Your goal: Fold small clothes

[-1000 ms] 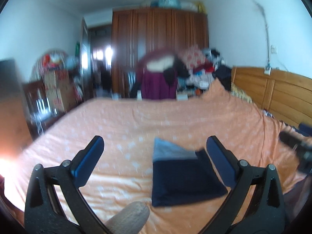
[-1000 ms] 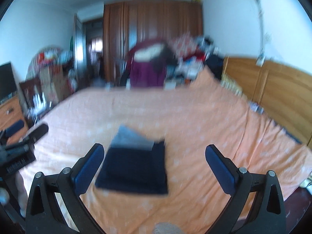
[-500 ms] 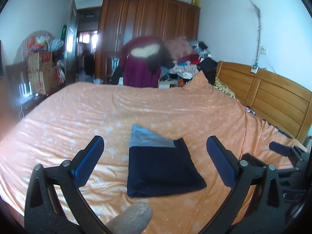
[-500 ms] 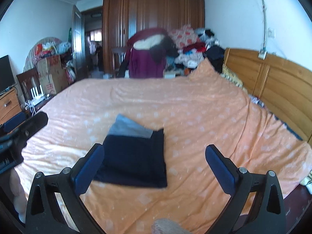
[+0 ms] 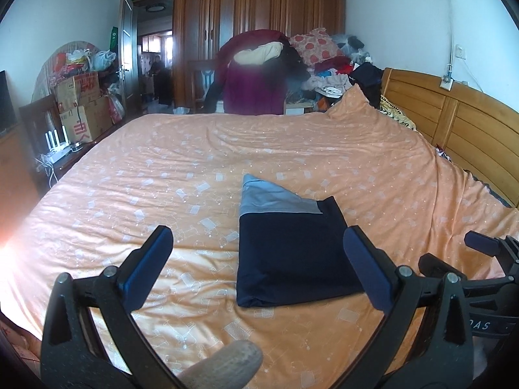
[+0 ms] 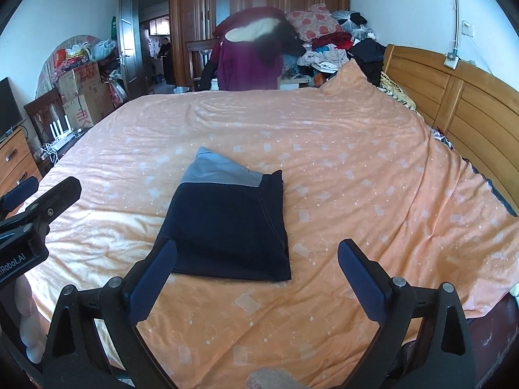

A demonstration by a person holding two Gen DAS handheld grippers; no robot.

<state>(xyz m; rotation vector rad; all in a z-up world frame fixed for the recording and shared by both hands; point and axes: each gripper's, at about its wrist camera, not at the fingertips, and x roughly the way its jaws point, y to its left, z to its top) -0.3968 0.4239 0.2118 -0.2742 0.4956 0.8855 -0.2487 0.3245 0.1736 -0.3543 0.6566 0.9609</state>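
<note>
1. Lying flat on the orange patterned bed cover (image 5: 181, 175) is a folded dark navy garment with a light grey-blue band (image 5: 288, 253) at its far end; it sits near the front middle of the bed.
2. The left tongs (image 5: 258, 269) hover above the near edge of the bed, blue-padded fingers (image 5: 146, 269) spread wide, holding nothing; the garment's near right corner appears between them.
3. The right tongs (image 6: 256, 278) hover likewise, spread wide and empty, with the garment's near edge just past the left fingertip.
4. Each pair of tongs shows at the side of the other's view, well apart.
5. A wooden headboard (image 6: 460, 113) runs along the right; a dark wooden wardrobe (image 5: 259, 26) and a pile of mixed clothes (image 5: 324, 71) stand beyond the bed's far edge.
</note>
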